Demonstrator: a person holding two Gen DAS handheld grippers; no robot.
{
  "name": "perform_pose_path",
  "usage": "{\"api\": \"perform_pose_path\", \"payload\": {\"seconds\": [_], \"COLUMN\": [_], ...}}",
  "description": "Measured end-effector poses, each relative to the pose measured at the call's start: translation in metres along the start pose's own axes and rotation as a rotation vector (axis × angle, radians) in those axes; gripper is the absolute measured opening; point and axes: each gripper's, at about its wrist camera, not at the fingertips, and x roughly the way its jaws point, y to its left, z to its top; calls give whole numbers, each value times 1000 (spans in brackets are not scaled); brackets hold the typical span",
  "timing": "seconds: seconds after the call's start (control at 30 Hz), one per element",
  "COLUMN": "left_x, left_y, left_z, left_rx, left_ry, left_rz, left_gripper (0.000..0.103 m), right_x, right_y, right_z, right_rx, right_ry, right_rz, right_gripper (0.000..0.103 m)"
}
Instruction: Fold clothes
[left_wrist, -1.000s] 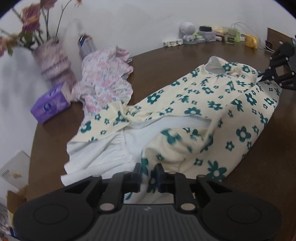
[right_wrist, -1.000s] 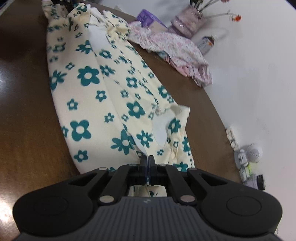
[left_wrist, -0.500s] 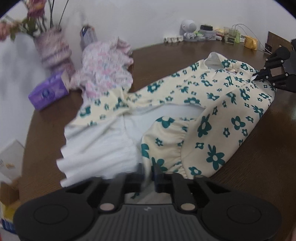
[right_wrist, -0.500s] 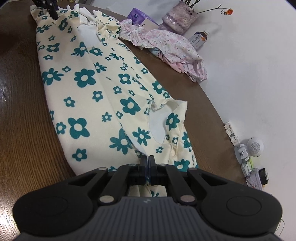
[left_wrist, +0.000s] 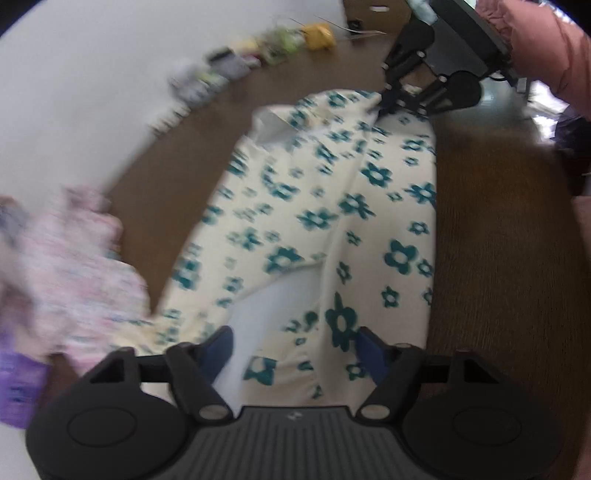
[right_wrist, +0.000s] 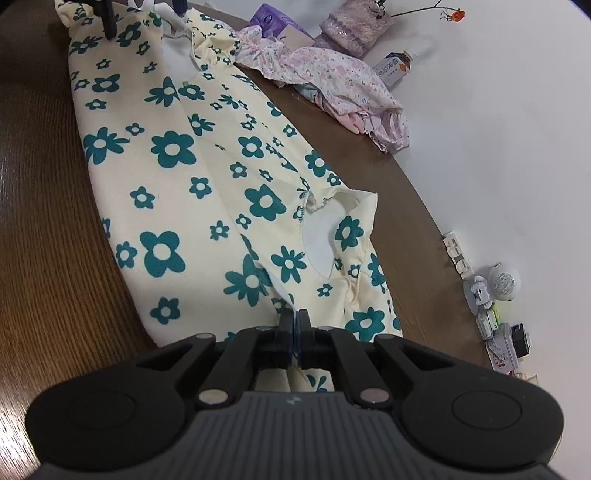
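A cream garment with teal flowers (left_wrist: 332, 229) (right_wrist: 192, 177) lies stretched long across the brown table (right_wrist: 40, 229). My left gripper (left_wrist: 295, 345) is open, its fingers spread over the garment's hem end; it also shows at the far end in the right wrist view (right_wrist: 142, 14). My right gripper (right_wrist: 294, 321) is shut on the garment's collar end; it also shows in the left wrist view (left_wrist: 388, 105). The left wrist view is blurred.
A crumpled pink floral garment (right_wrist: 332, 81) (left_wrist: 70, 266) lies by the wall beside a purple tissue pack (right_wrist: 277, 22), a vase (right_wrist: 358, 27) and a bottle (right_wrist: 395, 66). Small gadgets and a power strip (right_wrist: 491, 295) line the table's far edge.
My left gripper has opened and let go of the hem end, and swung to look along the garment. The garment now lies flatter and straighter. My right gripper stays shut on the collar end.
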Motion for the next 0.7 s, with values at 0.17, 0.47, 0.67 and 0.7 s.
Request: {"api": "perform_pose_path", "payload": {"seconds": [0.17, 0.47, 0.67, 0.7], "left_x": [-6, -14, 10, 10], "left_y": [16, 53, 66, 65], "left_z": [-5, -18, -37, -40], "left_rx": [-91, -370, -497, -504], "left_ry": [6, -33, 17, 17], "left_rz": [-246, -443, -349, -345], "left_gripper": [9, 15, 20, 20], "right_x": [2, -2, 8, 8], "right_y": [-2, -12, -7, -6], "right_z": [4, 6, 7, 6], "right_rx": [14, 38, 21, 22], "right_ry": [23, 40, 52, 50], "right_rz": [6, 31, 21, 19], "right_gripper": [2, 2, 2, 2]}}
